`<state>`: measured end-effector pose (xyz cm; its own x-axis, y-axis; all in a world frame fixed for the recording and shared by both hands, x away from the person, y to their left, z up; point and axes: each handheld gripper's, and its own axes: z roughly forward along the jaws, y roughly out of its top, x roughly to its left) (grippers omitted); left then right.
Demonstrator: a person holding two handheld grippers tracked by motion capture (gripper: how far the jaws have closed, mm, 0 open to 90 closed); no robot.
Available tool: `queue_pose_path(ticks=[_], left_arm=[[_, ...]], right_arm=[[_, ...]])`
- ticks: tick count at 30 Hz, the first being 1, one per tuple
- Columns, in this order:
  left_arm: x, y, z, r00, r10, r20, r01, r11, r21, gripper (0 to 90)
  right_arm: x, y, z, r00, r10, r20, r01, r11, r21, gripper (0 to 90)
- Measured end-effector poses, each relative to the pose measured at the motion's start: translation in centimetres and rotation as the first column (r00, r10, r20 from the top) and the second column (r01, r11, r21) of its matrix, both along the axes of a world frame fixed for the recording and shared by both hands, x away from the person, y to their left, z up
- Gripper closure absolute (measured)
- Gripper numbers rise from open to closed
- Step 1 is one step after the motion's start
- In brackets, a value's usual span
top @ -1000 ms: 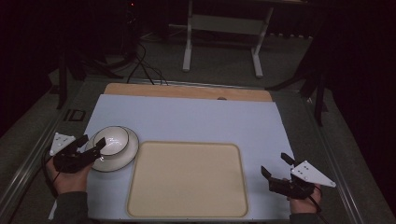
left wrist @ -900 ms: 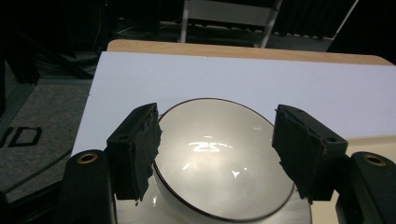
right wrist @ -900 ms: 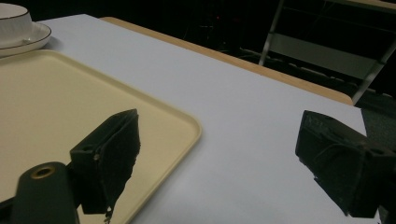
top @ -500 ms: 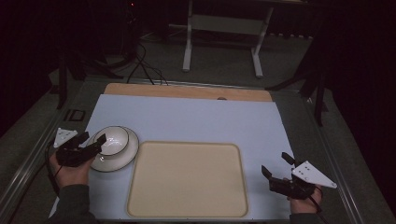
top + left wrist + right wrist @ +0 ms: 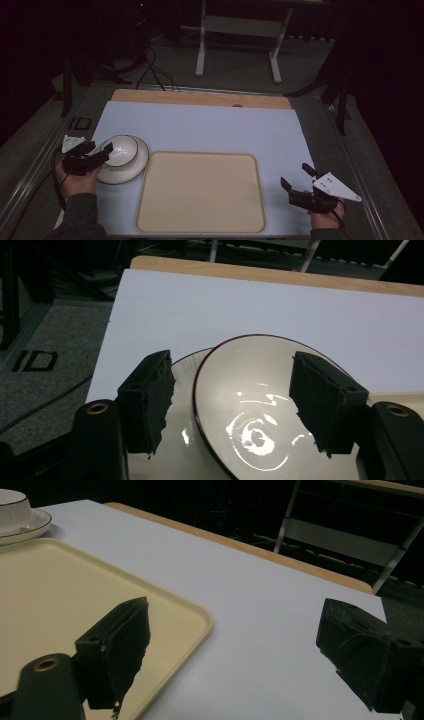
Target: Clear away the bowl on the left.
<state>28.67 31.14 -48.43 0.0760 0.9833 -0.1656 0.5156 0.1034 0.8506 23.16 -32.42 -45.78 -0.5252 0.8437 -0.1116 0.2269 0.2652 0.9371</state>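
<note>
A white bowl [image 5: 121, 148] with a dark rim stands on a white plate [image 5: 131, 167] at the left of the table. My left gripper [image 5: 101, 153] is open at the bowl's near left side. In the left gripper view the bowl [image 5: 255, 415] lies between the spread jaws, with the plate [image 5: 182, 390] showing under its left edge; my left gripper [image 5: 235, 407] holds nothing. A beige tray [image 5: 200, 192] lies empty at the front centre. My right gripper [image 5: 296, 176] is open just right of the tray; in its own view my right gripper [image 5: 225, 655] hovers over the tray's [image 5: 60, 590] corner.
A pale sheet [image 5: 210, 125] covers the table, with a wooden strip [image 5: 200, 97] along the far edge. Beyond the table stand a metal frame [image 5: 240, 30] and floor cables [image 5: 150, 70]. A metal rail [image 5: 35, 170] runs along the table's left side.
My left gripper has shifted slightly forward and right, closer over the bowl. The right gripper, bowl, plate and tray have stayed put.
</note>
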Motion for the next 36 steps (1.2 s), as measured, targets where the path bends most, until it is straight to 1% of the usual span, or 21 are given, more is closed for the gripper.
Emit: queue_pose_path(ticks=[4,9,12,18,24,29,36], left_arm=[[0.3,0.3,-0.3,0.9997,0.015,-0.022,-0.015,0.9999,0.004,34.9],[0.7,0.5,-0.6,0.9984,0.03,-0.048,-0.03,0.9994,-0.018,39.1],[1.0,0.6,-0.8,0.9974,0.037,-0.063,-0.038,0.9991,-0.02,39.6],[1.4,0.4,-1.3,0.9944,0.042,-0.097,-0.04,0.9991,0.014,39.5],[1.6,0.3,-1.5,0.9913,0.045,-0.124,-0.044,0.999,0.012,40.9],[1.8,0.4,-1.9,0.9878,0.048,-0.149,-0.049,0.9988,-0.006,43.4],[2.0,0.9,-2.2,0.9848,0.05,-0.167,-0.057,0.9975,-0.041,47.7]], right_arm=[[0.0,0.0,0.0,1.0,0.0,0.002,0.0,1.0,-0.002,13.6],[0.1,0.0,0.0,1.0,-0.001,0.001,0.001,1.0,-0.002,13.6],[0.0,0.0,0.0,1.0,-0.001,0.002,0.001,1.0,-0.002,13.6],[0.0,0.0,0.0,1.0,-0.001,0.002,0.001,1.0,-0.002,13.6],[0.0,0.0,0.0,1.0,-0.005,0.003,0.005,1.0,-0.004,13.6],[0.0,0.0,0.0,1.0,-0.008,0.003,0.008,1.0,-0.003,13.6],[0.0,0.0,0.0,0.9999,-0.007,0.008,0.007,1.0,-0.005,13.6]])
